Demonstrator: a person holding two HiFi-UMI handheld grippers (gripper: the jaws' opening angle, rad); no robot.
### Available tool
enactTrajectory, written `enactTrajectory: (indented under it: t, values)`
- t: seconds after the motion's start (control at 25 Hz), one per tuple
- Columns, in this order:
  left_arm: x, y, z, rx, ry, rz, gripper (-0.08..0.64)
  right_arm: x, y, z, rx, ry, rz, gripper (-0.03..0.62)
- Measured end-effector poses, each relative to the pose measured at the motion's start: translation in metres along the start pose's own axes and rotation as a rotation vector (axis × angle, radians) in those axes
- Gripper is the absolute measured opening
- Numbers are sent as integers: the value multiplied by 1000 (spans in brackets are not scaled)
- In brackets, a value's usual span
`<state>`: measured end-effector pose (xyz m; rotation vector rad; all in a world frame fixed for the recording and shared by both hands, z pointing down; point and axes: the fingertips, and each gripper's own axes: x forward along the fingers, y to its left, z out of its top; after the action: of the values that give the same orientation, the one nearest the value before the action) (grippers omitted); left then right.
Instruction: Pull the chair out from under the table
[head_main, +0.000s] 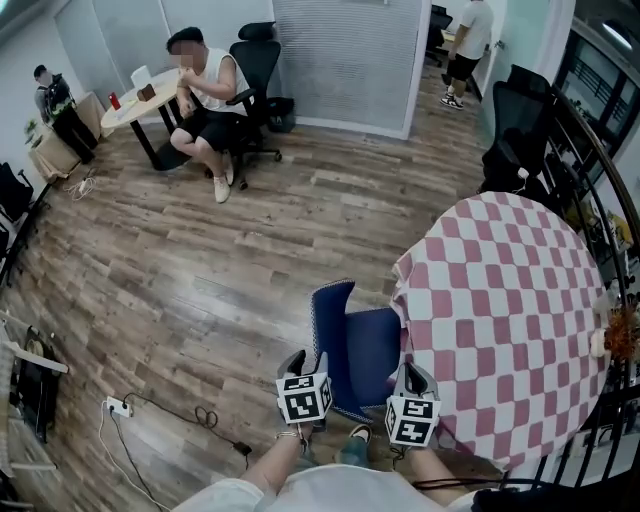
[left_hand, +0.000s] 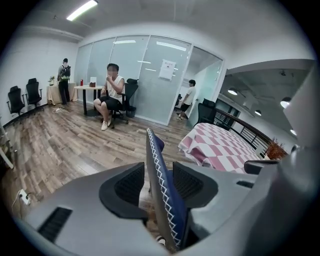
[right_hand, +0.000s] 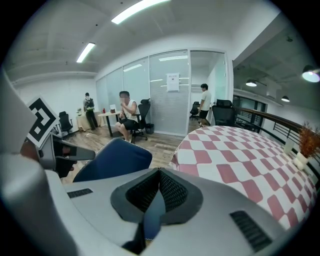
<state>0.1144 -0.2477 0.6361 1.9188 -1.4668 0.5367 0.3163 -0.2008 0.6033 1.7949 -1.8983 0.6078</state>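
Chair, blue with white zigzag stitching along its edge, stands low in the middle of the head view. Its seat is tucked partly under the left rim of the round table, which wears a pink-and-white checked cloth.

To the left of the chair and above it in the frame, the wooden floor lies open. The nearest things on that side are a power strip and its cable at the lower left, well apart from the chair. A seated person is far off at the upper left. The table fills the right side, and a dark railing curves behind it along the right edge.

The left gripper sits at the chair's near left edge. In the left gripper view its jaws stand apart, and the stitched edge of the chair rises upright between them. That edge lies close against the right-hand pad, with a clear gap to the left-hand one.

The right gripper sits at the chair's near right edge, just beside the hanging cloth. In the right gripper view its jaws are drawn together at the tips, with a thin blue strip of the chair pinched between the pads. The chair's rounded back shows to the left of them and the table to the right.
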Motion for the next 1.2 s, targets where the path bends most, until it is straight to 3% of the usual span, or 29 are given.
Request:
enactTrajectory:
  t: [0.44, 0.72, 1.2]
  values:
    - [40, -1, -22, -23, 145, 0, 186, 22, -7, -17, 9, 41, 18, 18]
    - [54, 0, -35, -76, 218, 29, 186, 19, -21, -27, 38, 58, -10, 18]
    - [59, -1, -40, -61, 247, 72, 122, 16, -24, -31, 68, 59, -35, 18]
